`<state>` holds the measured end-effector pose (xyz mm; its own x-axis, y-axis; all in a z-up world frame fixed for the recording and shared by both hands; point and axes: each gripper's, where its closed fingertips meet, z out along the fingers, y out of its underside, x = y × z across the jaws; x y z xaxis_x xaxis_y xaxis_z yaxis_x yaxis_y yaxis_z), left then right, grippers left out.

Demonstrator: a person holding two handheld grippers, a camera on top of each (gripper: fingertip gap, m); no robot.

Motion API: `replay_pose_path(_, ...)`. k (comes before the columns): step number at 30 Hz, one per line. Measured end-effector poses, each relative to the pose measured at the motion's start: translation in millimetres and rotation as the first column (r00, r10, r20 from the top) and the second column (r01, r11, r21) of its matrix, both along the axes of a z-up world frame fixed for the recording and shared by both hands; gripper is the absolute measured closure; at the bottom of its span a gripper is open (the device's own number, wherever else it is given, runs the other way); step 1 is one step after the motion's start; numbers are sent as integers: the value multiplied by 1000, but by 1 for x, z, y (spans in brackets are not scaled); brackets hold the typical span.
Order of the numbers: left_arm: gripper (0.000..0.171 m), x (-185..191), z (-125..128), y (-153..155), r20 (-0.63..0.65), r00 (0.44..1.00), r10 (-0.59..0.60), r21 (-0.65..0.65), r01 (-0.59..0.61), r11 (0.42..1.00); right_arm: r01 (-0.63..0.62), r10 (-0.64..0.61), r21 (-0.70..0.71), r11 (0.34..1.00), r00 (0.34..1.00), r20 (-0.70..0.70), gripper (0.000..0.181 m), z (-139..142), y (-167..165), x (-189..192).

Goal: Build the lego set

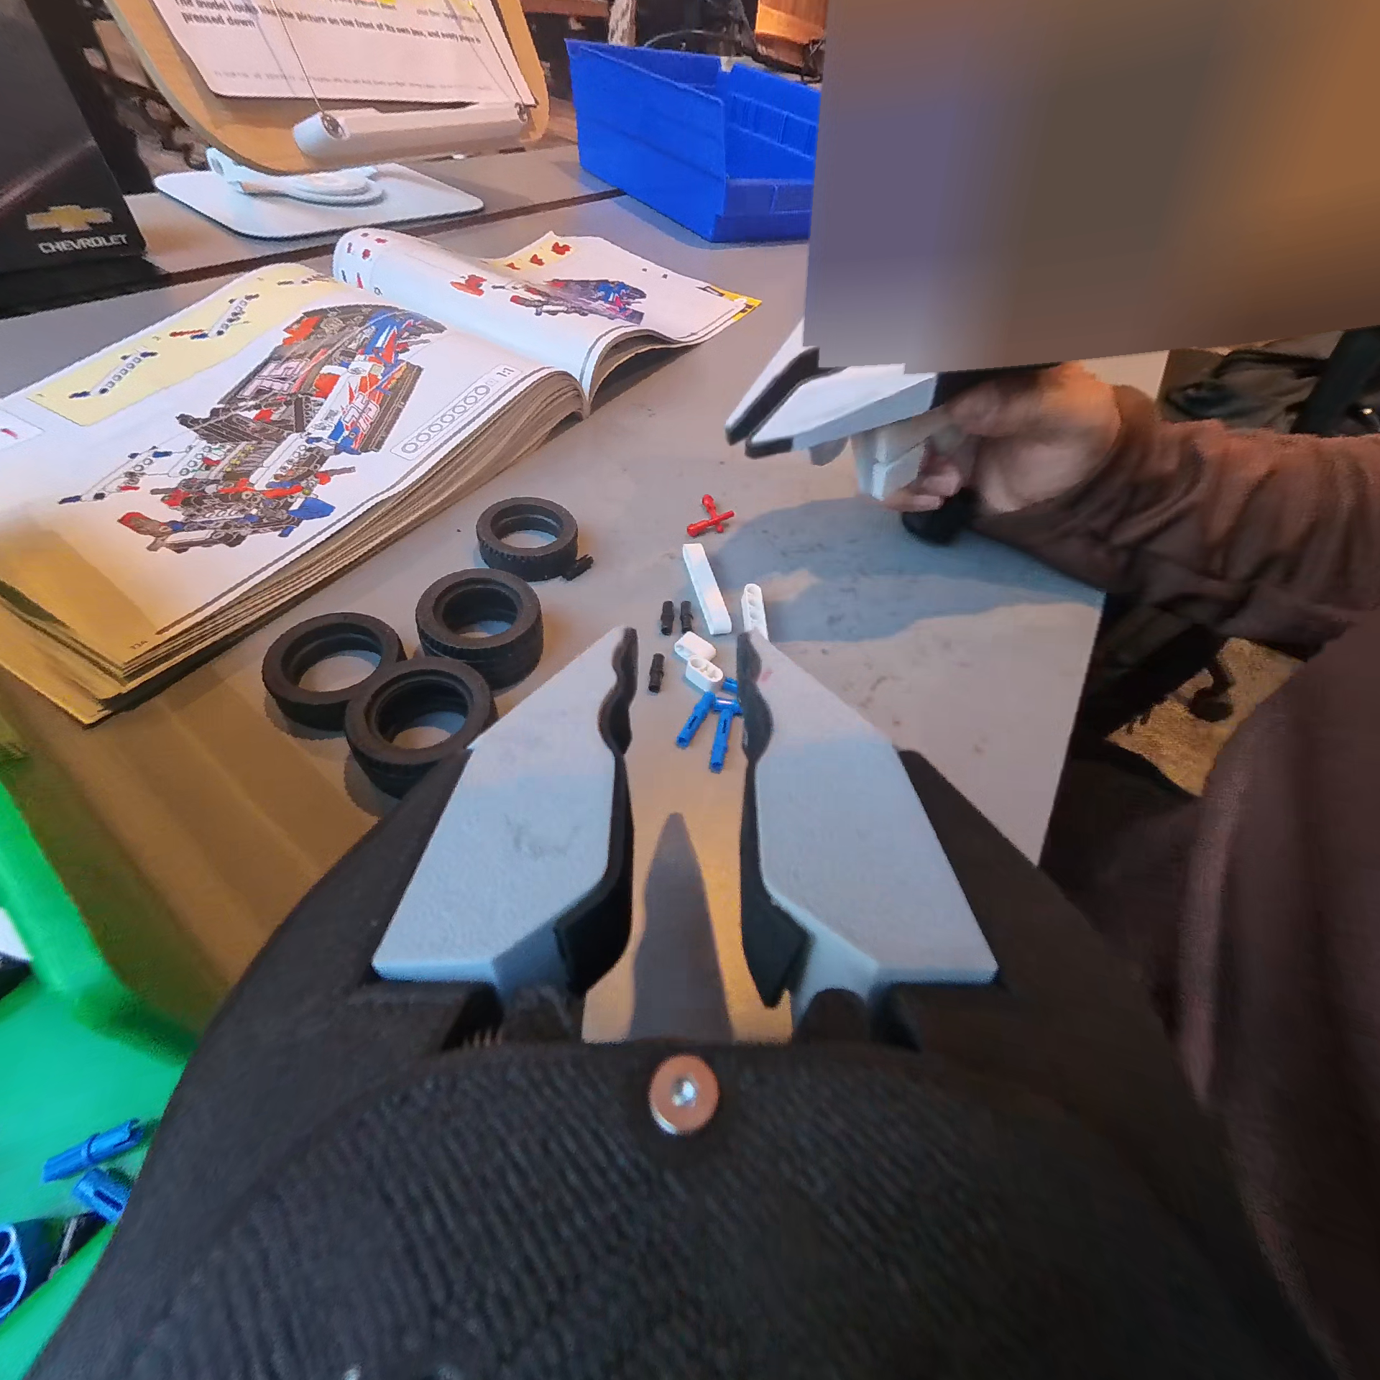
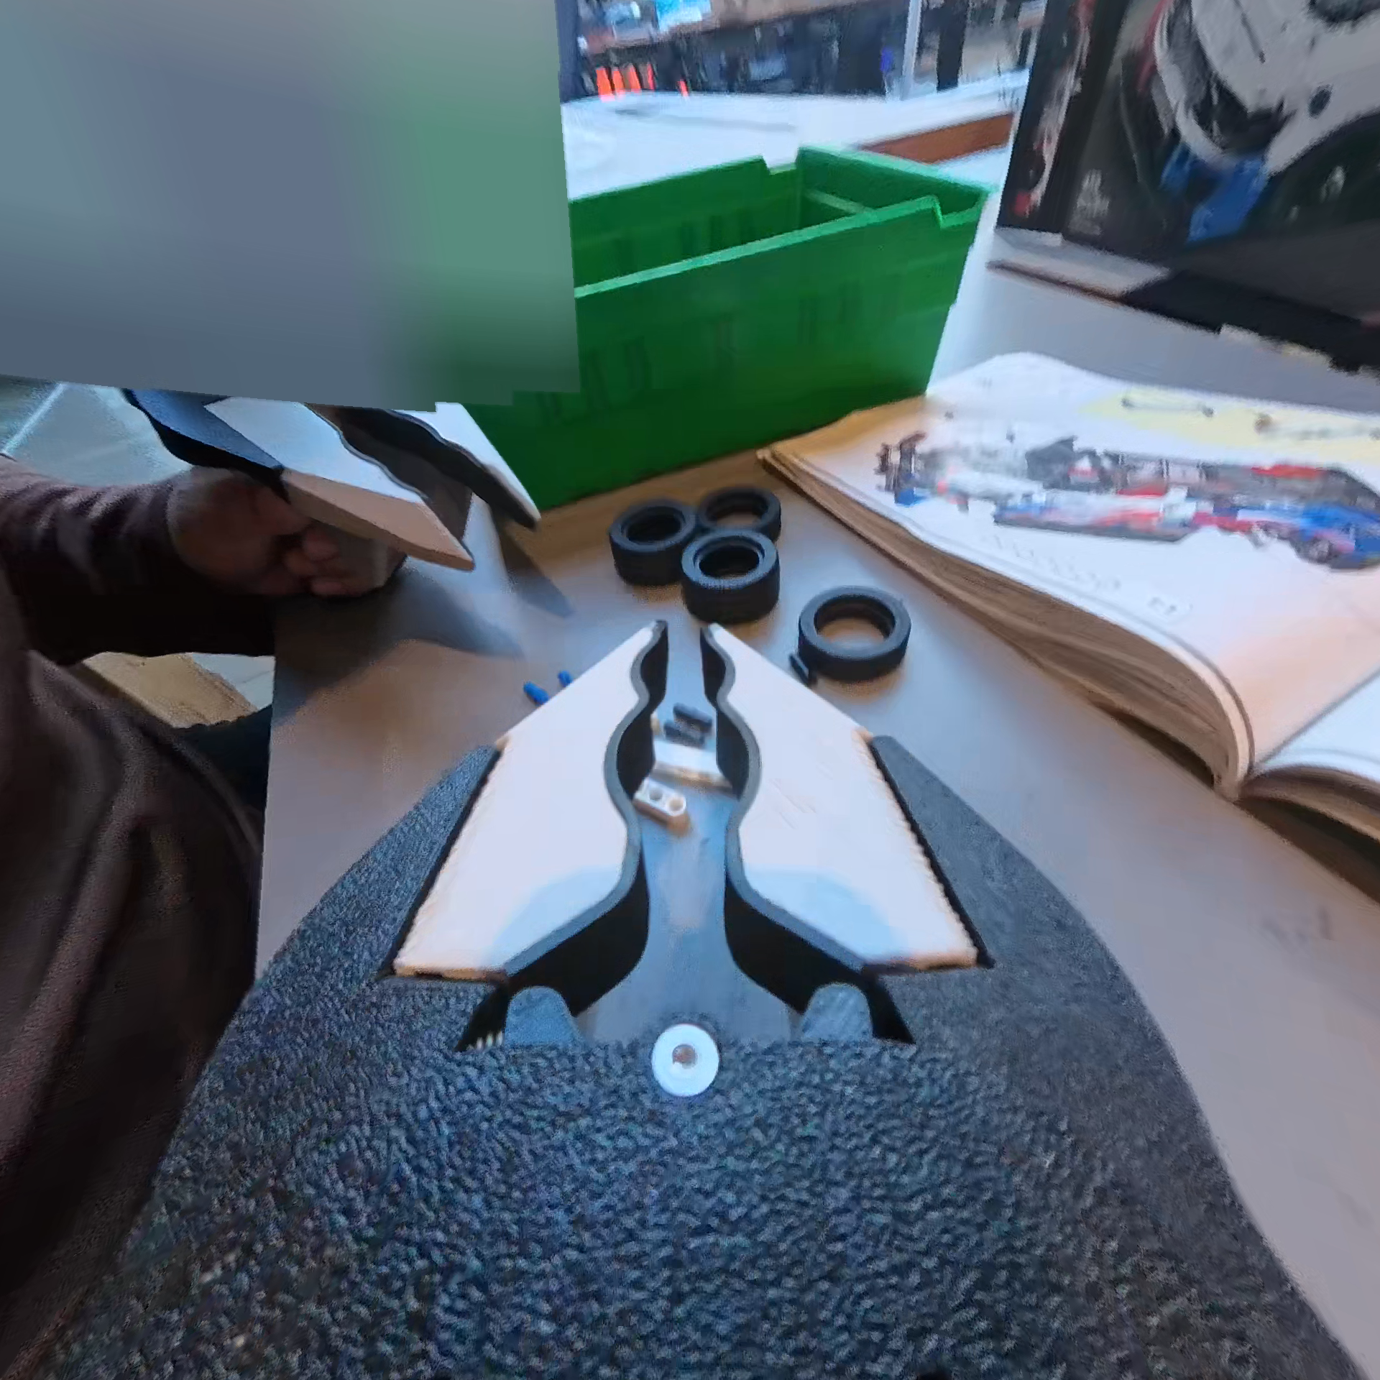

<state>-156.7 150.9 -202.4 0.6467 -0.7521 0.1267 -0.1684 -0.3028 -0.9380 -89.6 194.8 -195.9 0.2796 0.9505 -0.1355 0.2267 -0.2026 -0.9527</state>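
We are still at the beginning, in our judgement: nothing assembled is visible. The loose Lego pieces lie on the tabletop: blue pins, short white beams, black pins, a red axle piece and four black tyres beside the open instruction book. Our left tool hovers over the small pieces, moderately open and empty. Our right tool is slightly open, also empty, above the white beams. All joining remains.
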Motion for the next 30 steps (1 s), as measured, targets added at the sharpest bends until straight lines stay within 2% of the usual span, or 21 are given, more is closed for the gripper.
replay_pose_path(4, 148, 6, -4, -8, -68, 997, -26, 33, 29, 999, 9, -6, -66, 998, 999, 45, 171, -9, -8, 9)
replay_pose_path(9, 147, 11, -8, -14, -118, 992, -40, 47, 46, 998, -54, 78, -154, 987, 985, 152, 164, -30, -23, 6)
replay_pose_path(16, 145, 13, -13, -15, -108, 992, -72, -13, 71, 997, -104, 123, -72, 992, 924, 361, 155, -57, -25, 6)
replay_pose_path(18, 145, 15, -15, -17, -124, 989, -84, -13, 83, 996, -123, 140, -69, 990, 904, 405, 144, -64, -24, 6)
replay_pose_path(30, 145, 25, -32, -23, -218, 964, -152, -75, 139, 987, -212, 212, -53, 976, 860, 464, 170, -72, -44, 3)
